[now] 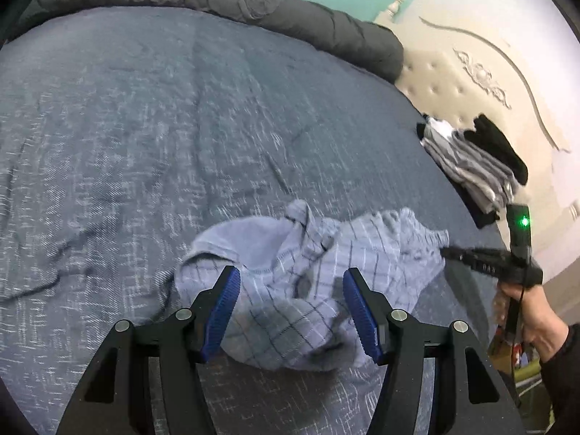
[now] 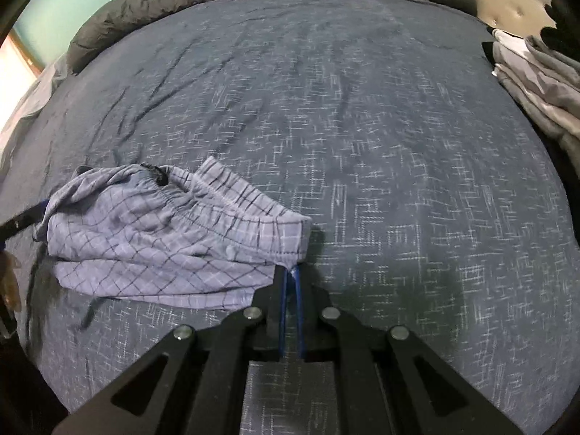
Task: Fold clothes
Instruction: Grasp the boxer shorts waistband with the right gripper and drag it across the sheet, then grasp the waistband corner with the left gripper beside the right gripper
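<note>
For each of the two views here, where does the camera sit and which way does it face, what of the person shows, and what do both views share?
Left wrist: on the left hand-held gripper, angled down across the bed at the checked shorts between its open jaws; the right hand with its hand-held gripper shows at right.
Right wrist: on the right hand-held gripper, facing down at the bed, shut on the shorts' waistband corner; the other gripper's tip shows at the left edge.
Shared: the shorts, the bed, the dark rolled duvet, the folded clothes pile.

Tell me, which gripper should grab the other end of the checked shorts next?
The left gripper. Its jaws stand open right over the crumpled checked shorts, gripping nothing. The right gripper is shut on the waistband corner, so it's probably busy.
</note>
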Available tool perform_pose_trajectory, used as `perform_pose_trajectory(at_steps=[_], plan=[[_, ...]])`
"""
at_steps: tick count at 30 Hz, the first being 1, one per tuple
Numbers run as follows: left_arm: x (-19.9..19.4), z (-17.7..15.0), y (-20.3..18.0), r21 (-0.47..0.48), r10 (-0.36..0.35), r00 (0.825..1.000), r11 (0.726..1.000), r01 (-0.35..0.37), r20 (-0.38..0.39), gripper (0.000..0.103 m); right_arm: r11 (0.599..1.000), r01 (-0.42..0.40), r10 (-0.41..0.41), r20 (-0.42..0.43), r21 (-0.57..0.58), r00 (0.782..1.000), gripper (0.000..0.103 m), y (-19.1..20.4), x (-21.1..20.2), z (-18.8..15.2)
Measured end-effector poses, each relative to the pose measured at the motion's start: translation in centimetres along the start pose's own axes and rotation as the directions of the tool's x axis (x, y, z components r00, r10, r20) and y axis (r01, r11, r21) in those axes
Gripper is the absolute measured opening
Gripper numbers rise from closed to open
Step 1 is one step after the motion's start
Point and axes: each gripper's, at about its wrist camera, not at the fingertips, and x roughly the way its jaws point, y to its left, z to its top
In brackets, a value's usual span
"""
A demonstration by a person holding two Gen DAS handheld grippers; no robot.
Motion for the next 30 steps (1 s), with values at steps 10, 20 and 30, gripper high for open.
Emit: perform_pose_trajectory(at_steps=[10, 20, 30], plan=[[2.4, 3.2, -0.5, 0.013, 0.027, 0.999, 1.000, -0.026, -0.037, 0.063, 1.000, -0.025, 0.025, 0.011, 0.000, 1.000, 0.004, 0.0, 0.0, 0.5], [6.1, 3.4, 1.6, -0.054, -0.021, 0.986, 0.998, 0.012, -0.166, 0.007, 0.998, -0.060, 0.060, 0.032, -0.014, 0.998, 0.004, 0.6, -0.4, 1.0], [-5.7, 4.6, 3.4, -0.052, 0.032, 0.998, 0.998, -0.029, 0.047, 0.002, 0.994, -0.096, 0.102, 0.110, -0.059, 0.989, 0.004, 2.5, -2.5, 3.0]])
